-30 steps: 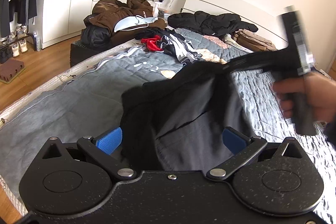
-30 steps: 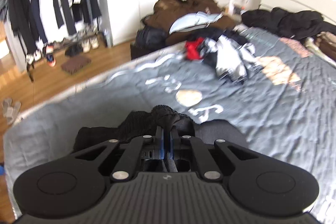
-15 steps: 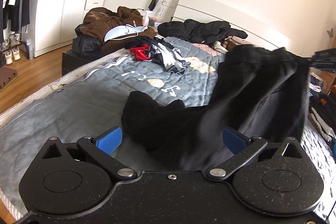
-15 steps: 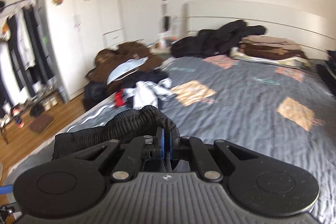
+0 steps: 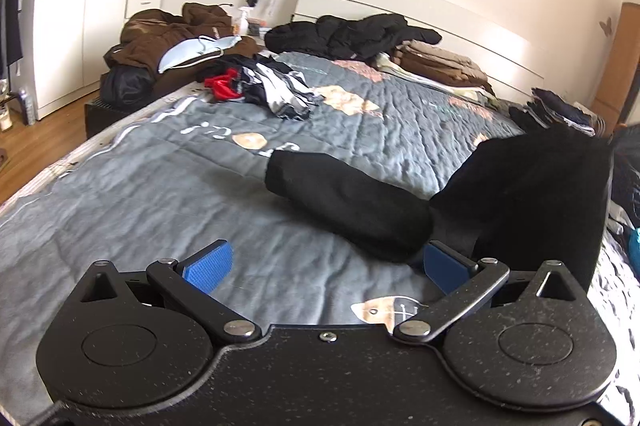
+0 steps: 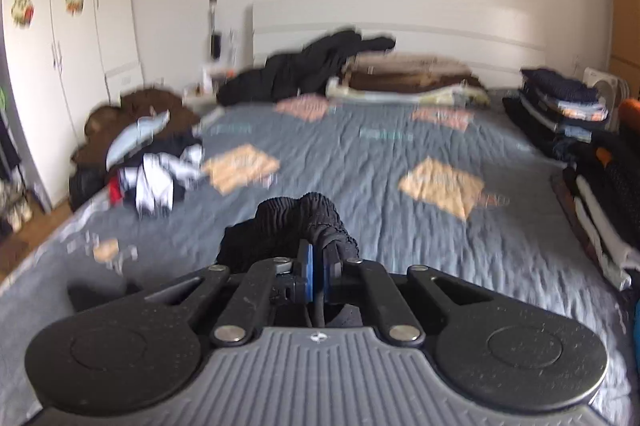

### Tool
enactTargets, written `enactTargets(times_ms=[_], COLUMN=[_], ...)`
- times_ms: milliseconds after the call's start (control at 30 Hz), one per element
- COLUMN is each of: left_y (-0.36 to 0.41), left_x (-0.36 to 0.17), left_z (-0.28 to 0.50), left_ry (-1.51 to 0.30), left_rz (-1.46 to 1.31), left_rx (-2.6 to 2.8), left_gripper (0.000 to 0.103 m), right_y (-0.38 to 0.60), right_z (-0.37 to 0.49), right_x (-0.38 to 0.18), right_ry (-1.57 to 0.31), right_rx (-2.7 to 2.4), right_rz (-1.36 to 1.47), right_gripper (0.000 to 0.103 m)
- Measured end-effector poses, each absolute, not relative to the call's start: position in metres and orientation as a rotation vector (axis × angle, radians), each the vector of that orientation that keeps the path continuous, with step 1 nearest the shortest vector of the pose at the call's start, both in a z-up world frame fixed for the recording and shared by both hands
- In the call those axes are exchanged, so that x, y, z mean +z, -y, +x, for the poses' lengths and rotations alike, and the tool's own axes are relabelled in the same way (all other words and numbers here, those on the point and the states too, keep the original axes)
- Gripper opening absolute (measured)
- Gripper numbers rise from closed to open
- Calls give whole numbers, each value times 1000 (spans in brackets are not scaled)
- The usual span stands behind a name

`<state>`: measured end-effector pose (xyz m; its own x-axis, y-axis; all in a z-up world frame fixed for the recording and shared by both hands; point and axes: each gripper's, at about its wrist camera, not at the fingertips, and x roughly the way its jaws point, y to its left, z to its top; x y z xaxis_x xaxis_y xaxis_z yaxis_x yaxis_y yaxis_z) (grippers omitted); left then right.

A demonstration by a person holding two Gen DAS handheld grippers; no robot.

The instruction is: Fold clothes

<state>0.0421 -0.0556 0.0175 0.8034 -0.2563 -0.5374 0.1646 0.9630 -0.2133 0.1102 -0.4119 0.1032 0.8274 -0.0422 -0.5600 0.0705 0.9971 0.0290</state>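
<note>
From the left wrist camera, the left gripper (image 5: pixel 326 264) sits low over the gray quilt (image 5: pixel 160 194). Its two blue pads are spread wide apart and hold nothing. That looks like a hand that is free and ready to grab. The black pants (image 5: pixel 512 194) are just in front of it. One leg (image 5: pixel 344 202) lies flat on the quilt, pointing toward the middle of the bed. The other part is lifted up on the right side, like a little tent, because something is pulling it from above. The pants touch the right pad, but the pad is not pinching them. A messy pile of clothes (image 5: pixel 260 86) waits farther up the bed, so there is more to fold.

From the right wrist camera, the right gripper (image 6: pixel 316 272) has its blue pads pressed together on the stretchy waistband (image 6: pixel 304 218) of the black pants. The bunched band curls over the top of the pads. I think it holds the top so the legs can hang straight and get smooth. This view is blurry. Stacks of folded clothes (image 6: pixel 560 102) sit along the right side of the bed, likely where done things go.
</note>
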Motion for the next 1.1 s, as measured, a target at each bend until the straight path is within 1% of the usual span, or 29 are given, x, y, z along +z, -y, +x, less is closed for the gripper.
enactTargets(times_ms=[200,267,333,400,433,500,600,633,767,933,1100], left_y=[81,88,97,107,114,129,155,165,195,219,236], left_x=[15,14,11,7,5,1,-5,-7,-22,-43,-56], left_z=[37,38,40,43,42,39,27,22,8,-10,-17], left_ry=[-591,-596,-610,-631,-639,-654,-656,-651,-647,-631,-593], left_rz=[-110,-101,-94,-82,-66,-28,57,90,226,377,477], left_rx=[-262,-273,-293,-320,-337,-377,-439,-456,-504,-527,-546], left_gripper=[103,103,103,103,103,103,103,103,103,103,103], right_y=[440,453,462,462,461,461,457,454,433,413,409], right_z=[114,106,91,74,64,43,8,-3,-41,-66,-65], right_x=[25,17,22,32,38,52,65,65,47,16,6], right_ry=[-741,-728,-698,-671,-645,-585,-504,-493,-512,-573,-581], right_rx=[-209,-240,-248,-245,-241,-233,-231,-216,-139,-39,-9], right_rz=[68,99,115,89,78,82,133,149,211,263,268], right_gripper=[10,12,20,33,35,47,54,55,65,68,68])
